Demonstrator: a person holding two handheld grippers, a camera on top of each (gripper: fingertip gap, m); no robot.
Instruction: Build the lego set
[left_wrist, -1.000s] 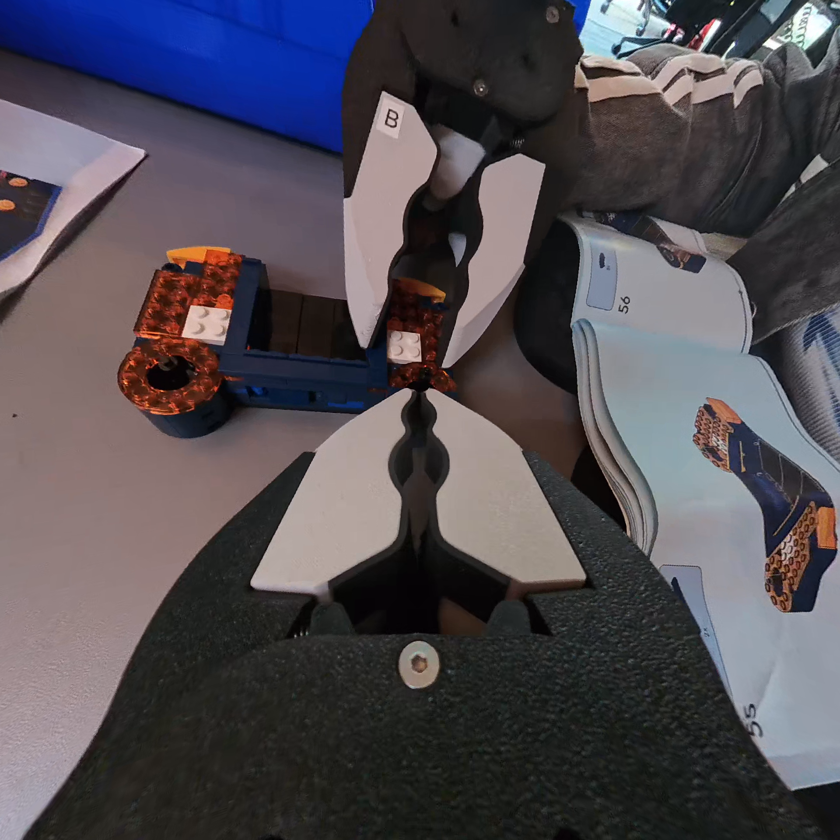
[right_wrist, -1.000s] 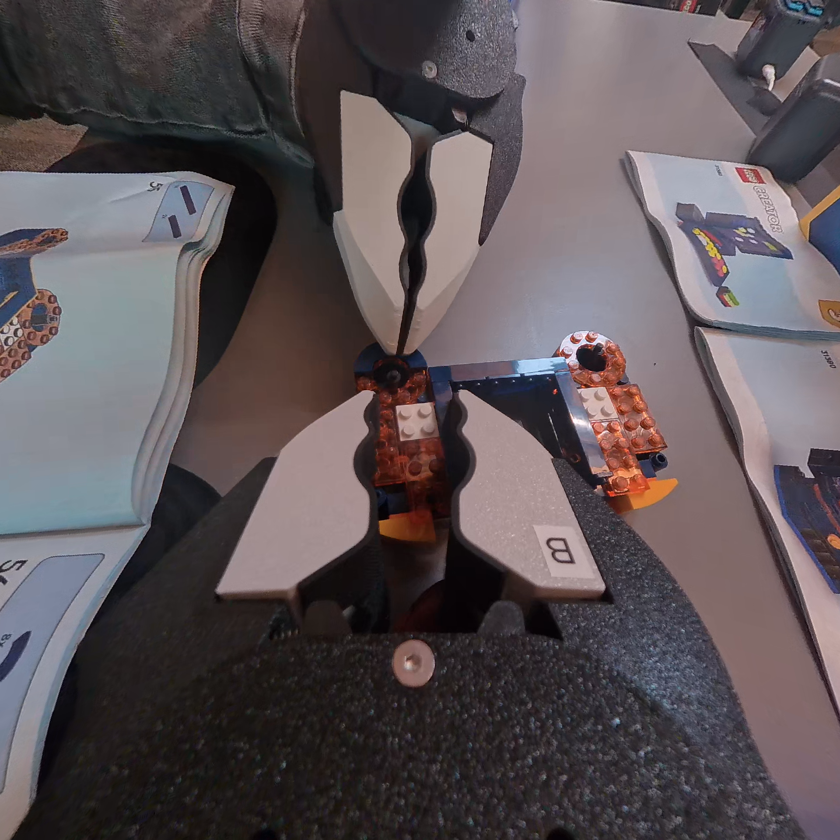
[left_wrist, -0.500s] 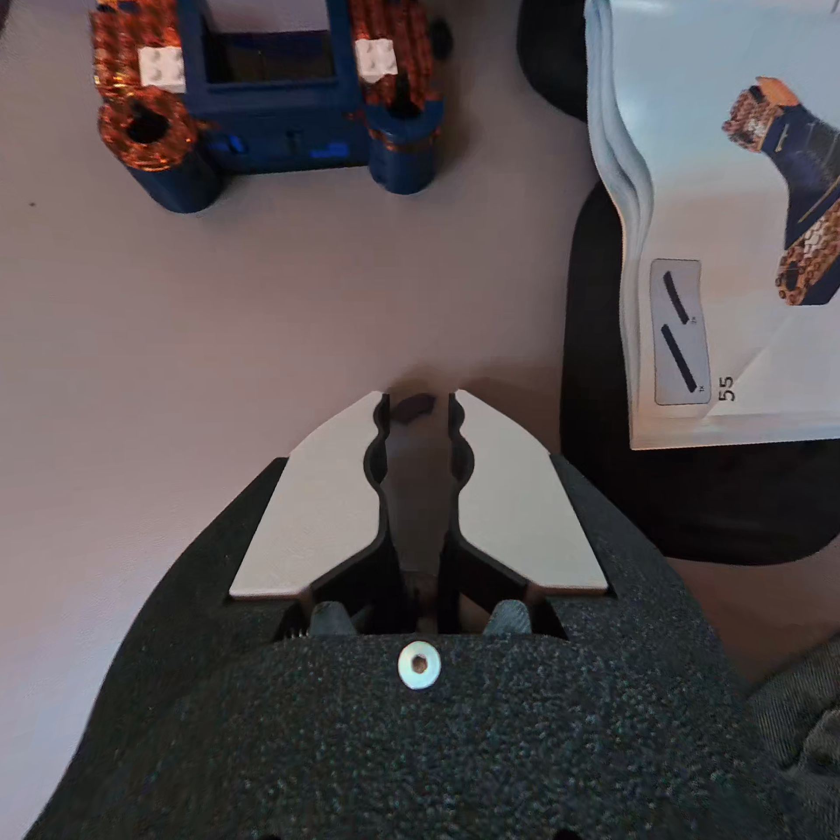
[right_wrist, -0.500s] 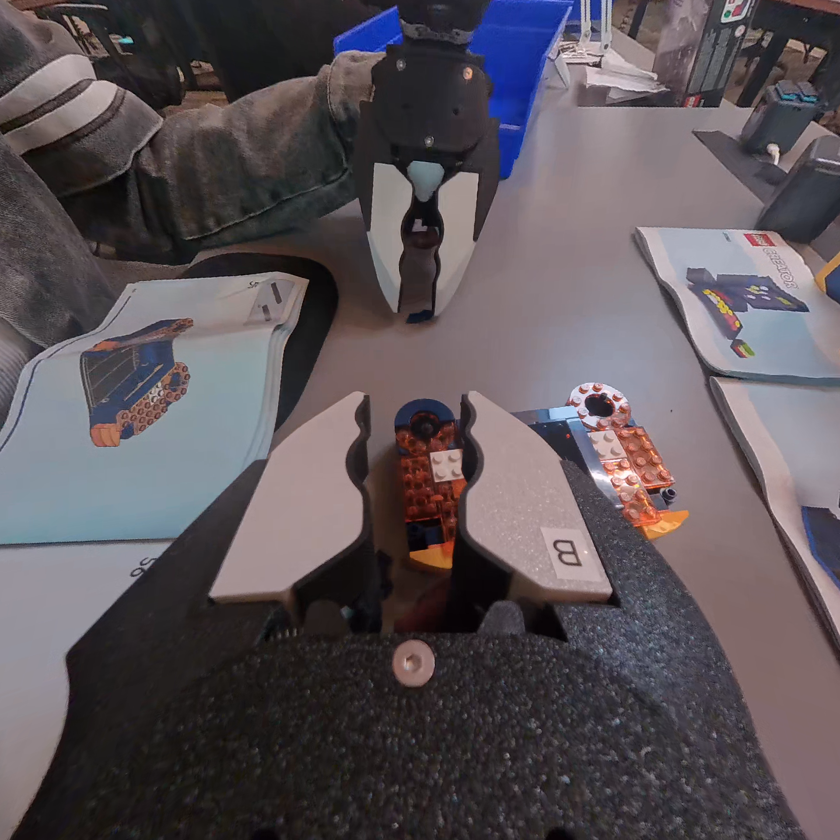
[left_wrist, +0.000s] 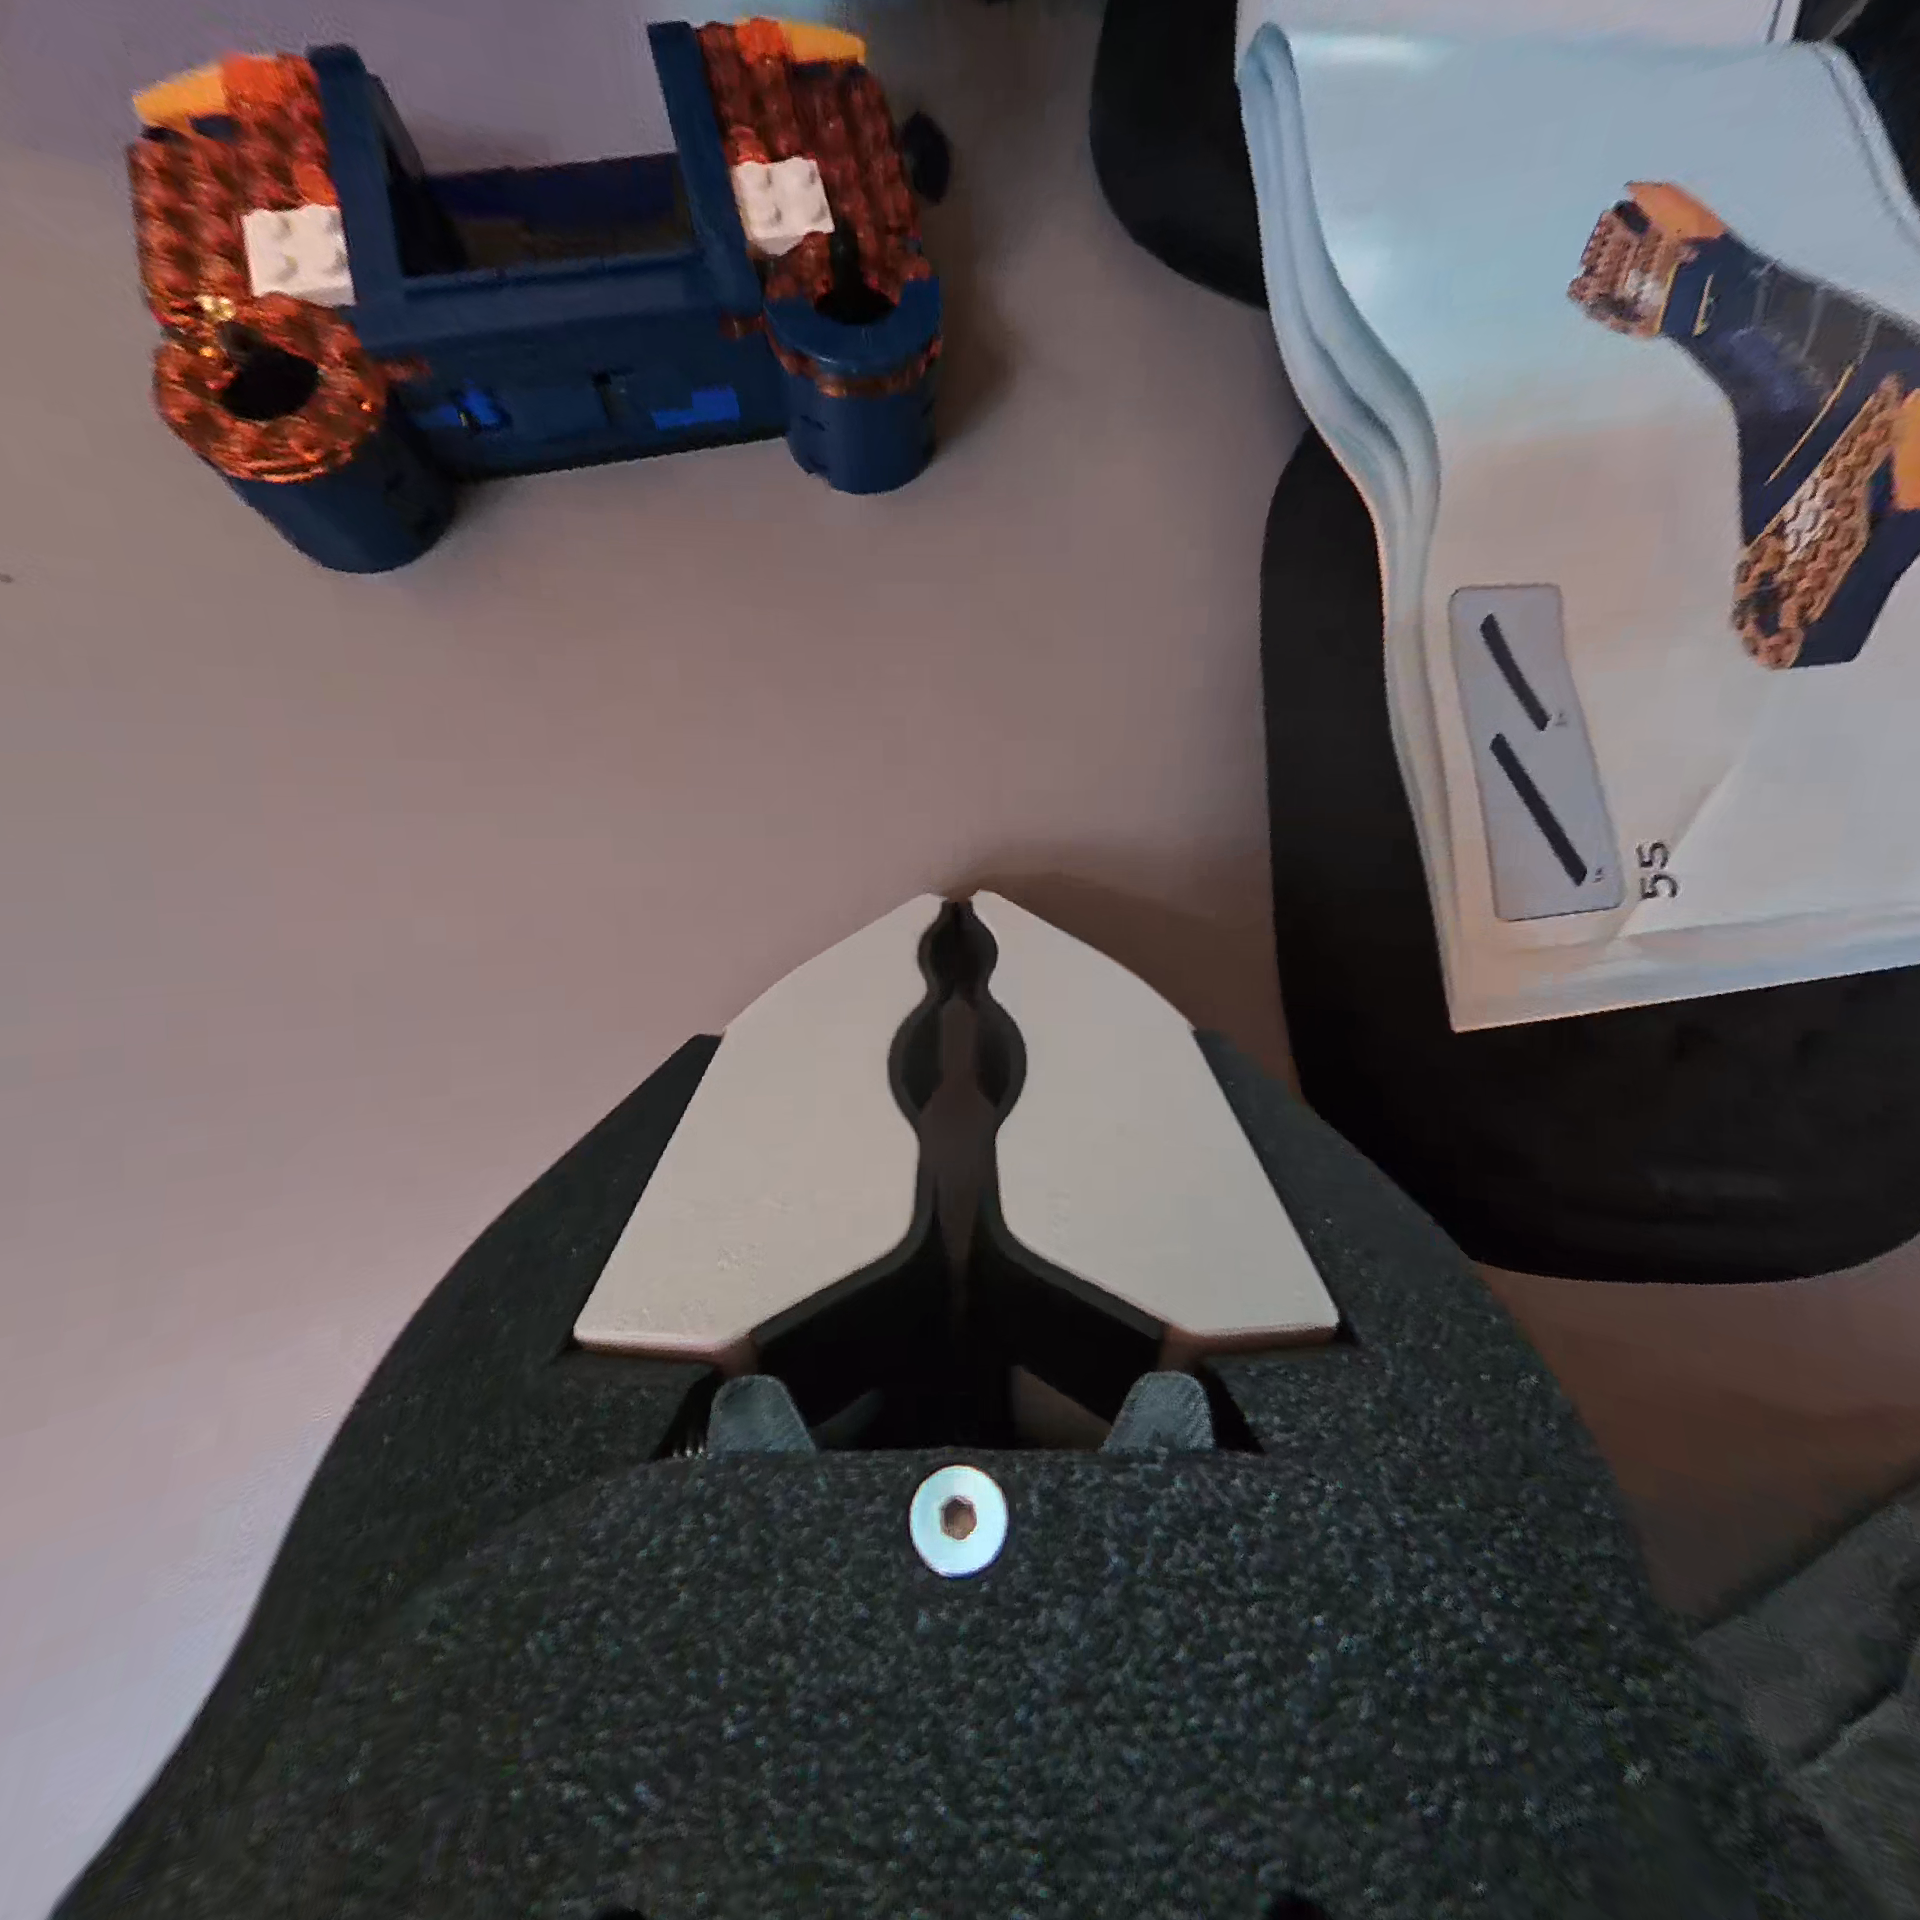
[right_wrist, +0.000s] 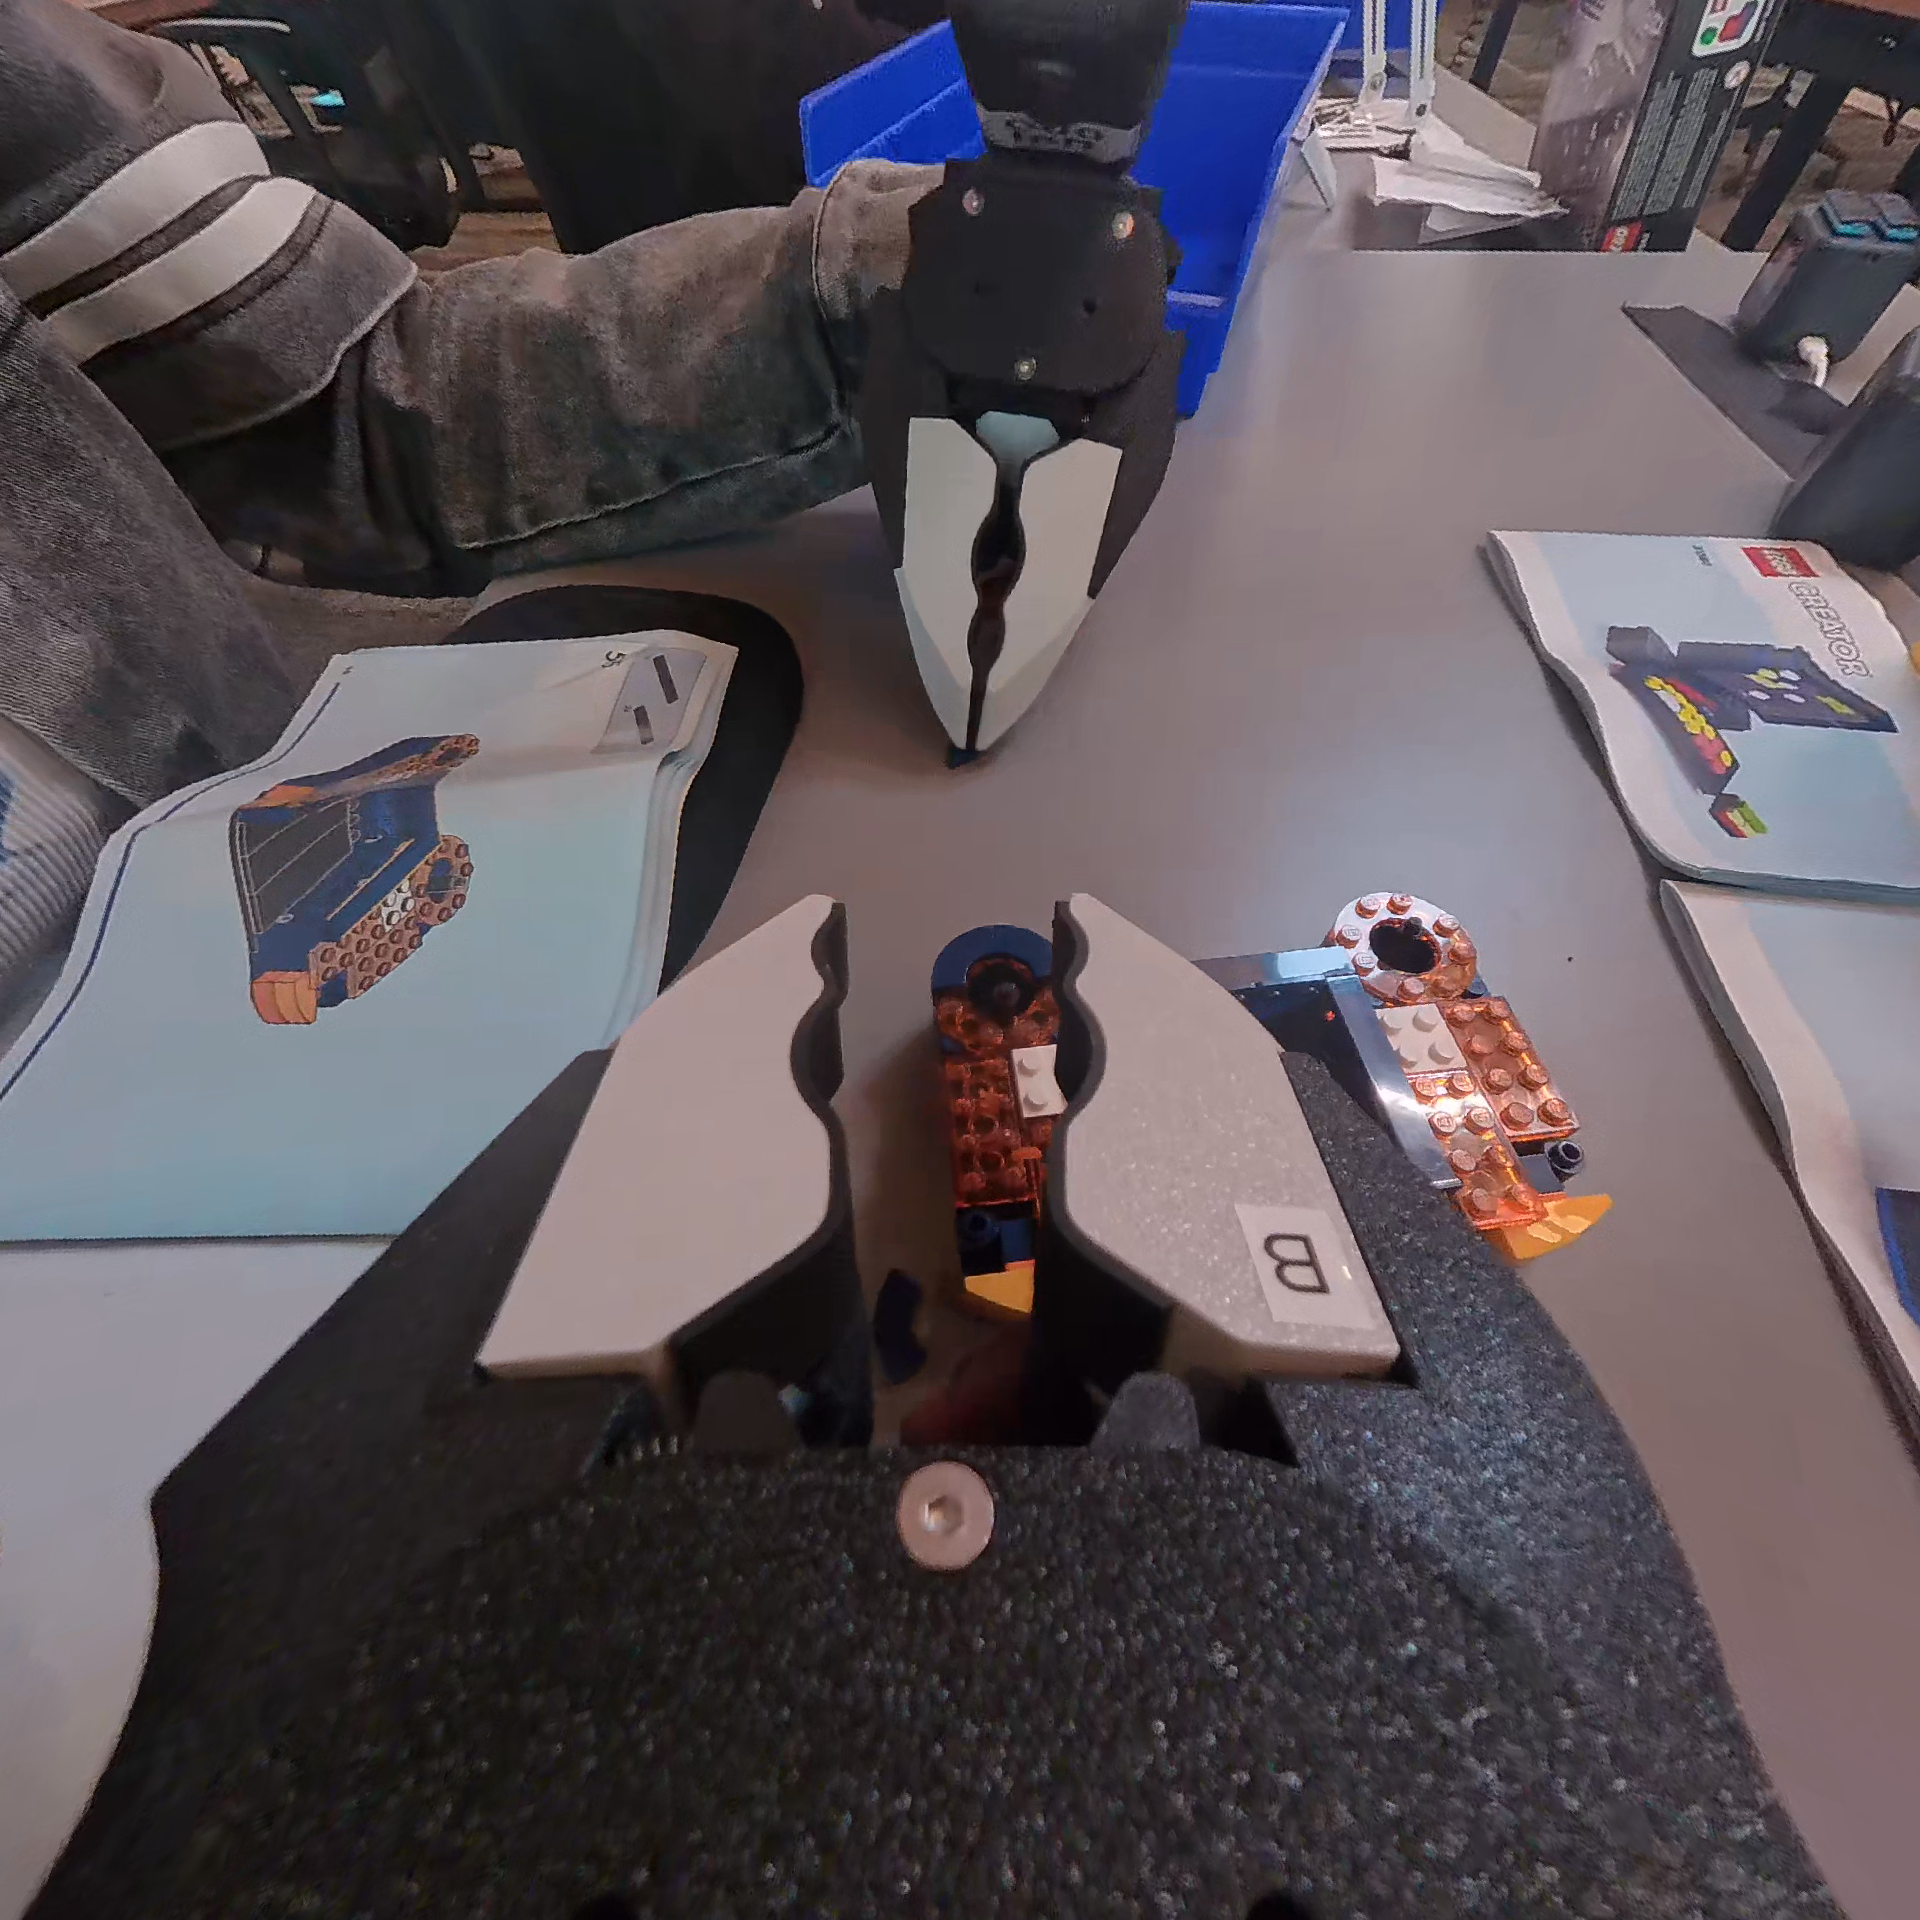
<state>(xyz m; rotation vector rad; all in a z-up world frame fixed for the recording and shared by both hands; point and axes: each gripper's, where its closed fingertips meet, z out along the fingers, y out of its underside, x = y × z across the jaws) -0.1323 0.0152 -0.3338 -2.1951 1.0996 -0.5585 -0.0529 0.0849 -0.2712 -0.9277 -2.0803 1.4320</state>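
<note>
The lego model (left_wrist: 540, 312) is dark blue with two arms of clear orange plates and stands on the grey table. My left gripper (left_wrist: 956, 904) is shut, tips down at the table well in front of the model. In the right wrist view, the left gripper (right_wrist: 966, 738) shows a small dark blue piece (right_wrist: 961, 756) pinched at its very tip. My right gripper (right_wrist: 945, 914) is open, its fingers on either side of one orange arm of the model (right_wrist: 992, 1101); that arm lies against the right finger. The other arm (right_wrist: 1455, 1081) lies to the right.
An open instruction booklet (left_wrist: 1662, 520) lies on a black pad (left_wrist: 1455, 1143) right of the model; it also shows in the right wrist view (right_wrist: 364, 935). More booklets (right_wrist: 1714, 707) lie at the right. A blue bin (right_wrist: 1247, 156) stands behind. A sleeved arm (right_wrist: 520, 395) reaches across at the back left. Spacing between my two grippers at the tips: around 12 cm.
My left gripper left the model, came down open over a small dark piece on the table and has shut on it. My right gripper has opened wider around the orange arm.
</note>
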